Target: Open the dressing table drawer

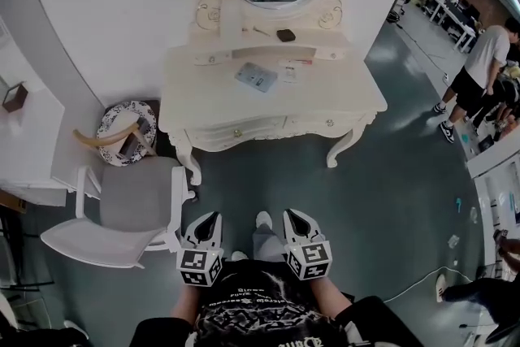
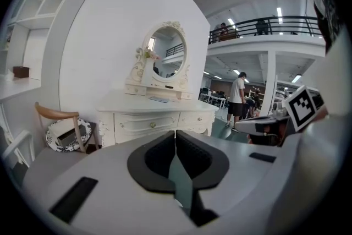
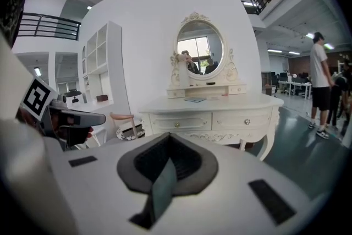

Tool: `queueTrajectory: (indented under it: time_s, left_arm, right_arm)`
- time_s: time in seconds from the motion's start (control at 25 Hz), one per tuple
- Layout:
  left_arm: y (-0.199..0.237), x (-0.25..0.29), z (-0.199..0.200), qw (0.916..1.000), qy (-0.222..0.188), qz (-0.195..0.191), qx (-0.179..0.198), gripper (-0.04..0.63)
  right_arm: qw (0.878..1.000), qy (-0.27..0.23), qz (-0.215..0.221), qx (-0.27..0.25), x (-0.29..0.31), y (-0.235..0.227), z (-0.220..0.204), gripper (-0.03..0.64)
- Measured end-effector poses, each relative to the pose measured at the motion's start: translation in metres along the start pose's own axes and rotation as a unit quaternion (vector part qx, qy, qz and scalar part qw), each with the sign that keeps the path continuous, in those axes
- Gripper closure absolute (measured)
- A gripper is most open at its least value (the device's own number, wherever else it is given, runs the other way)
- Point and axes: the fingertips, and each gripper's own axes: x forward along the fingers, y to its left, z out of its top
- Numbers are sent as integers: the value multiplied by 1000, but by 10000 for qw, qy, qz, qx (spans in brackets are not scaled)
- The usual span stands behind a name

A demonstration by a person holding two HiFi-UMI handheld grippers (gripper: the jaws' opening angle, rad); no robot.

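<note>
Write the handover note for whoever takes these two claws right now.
Left claw: shut, empty, held low in front of the body.
Right claw: shut, empty, beside the left one.
Dressing table: straight ahead across open floor, not touched by either claw. A chair stands at its left.
Left front drawer and right front drawer: both closed.
Done: nothing yet.
Left: step up, open a claw, grip a knob, pull the drawer out.

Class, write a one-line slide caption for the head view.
Left gripper and right gripper, both shut and empty, face the white dressing table, its drawers closed.
</note>
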Motion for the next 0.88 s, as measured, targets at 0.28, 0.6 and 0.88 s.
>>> queueTrajectory:
  time_s: [0.28, 0.6, 0.88]
  left_arm:
    - [13, 20, 1, 9994, 145, 207, -224, 574]
    - [16, 57, 10, 9990, 228, 272, -277, 574]
    - [19, 92, 20, 9983, 312, 394, -280, 574]
  right_arm:
    - [9999, 50, 100, -91, 23, -10, 11, 607]
    - [9987, 312, 396, -6, 61, -36, 19, 607]
    - [9967, 397, 670, -233, 97, -51, 34, 607]
